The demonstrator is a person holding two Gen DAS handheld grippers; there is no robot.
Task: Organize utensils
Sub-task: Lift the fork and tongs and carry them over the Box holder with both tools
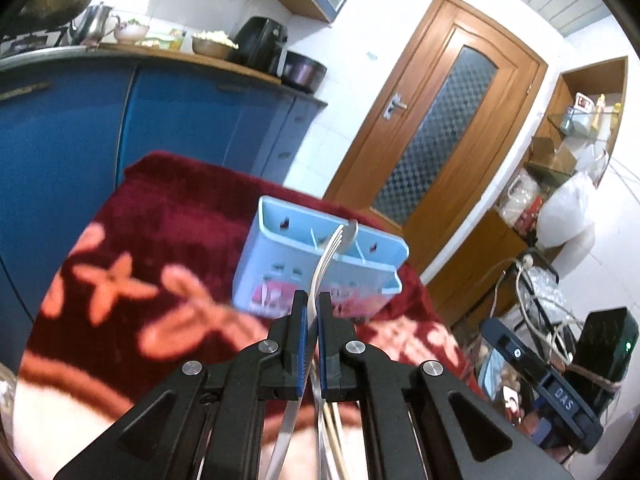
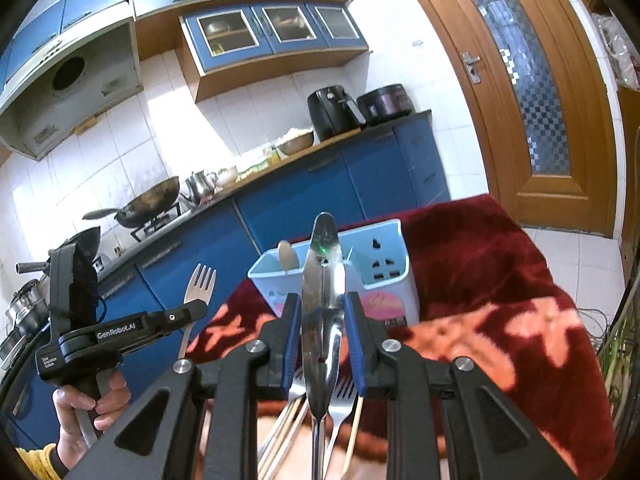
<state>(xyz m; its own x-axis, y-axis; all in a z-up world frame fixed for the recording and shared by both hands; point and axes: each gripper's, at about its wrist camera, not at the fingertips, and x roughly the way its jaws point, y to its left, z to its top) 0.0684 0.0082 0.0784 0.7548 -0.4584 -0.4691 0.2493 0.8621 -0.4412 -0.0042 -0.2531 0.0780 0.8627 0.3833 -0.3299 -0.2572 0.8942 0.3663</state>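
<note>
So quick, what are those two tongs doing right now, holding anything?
Left tongs: closed on a fork, held by its handle.
Right tongs: closed on a spoon, bowl pointing up, in front of the blue utensil holder.

Both views are bright, lit by daylight that throws a hard sunlit patch across the white wall tiles [image 2: 192, 120] and washes them out to near pure white. The fisheye lens bends straight lines, so the door [image 1: 436, 120] and the blue cabinets [image 2: 280, 208] curve, and black corners ring each picture. The red blanket [image 1: 168, 216] is smeared by motion blur, its pink flowers soft. A green glint and sharp reflections sit on the spoon [image 2: 322, 280]. The black gripper bodies stay dark but crisp.
</note>
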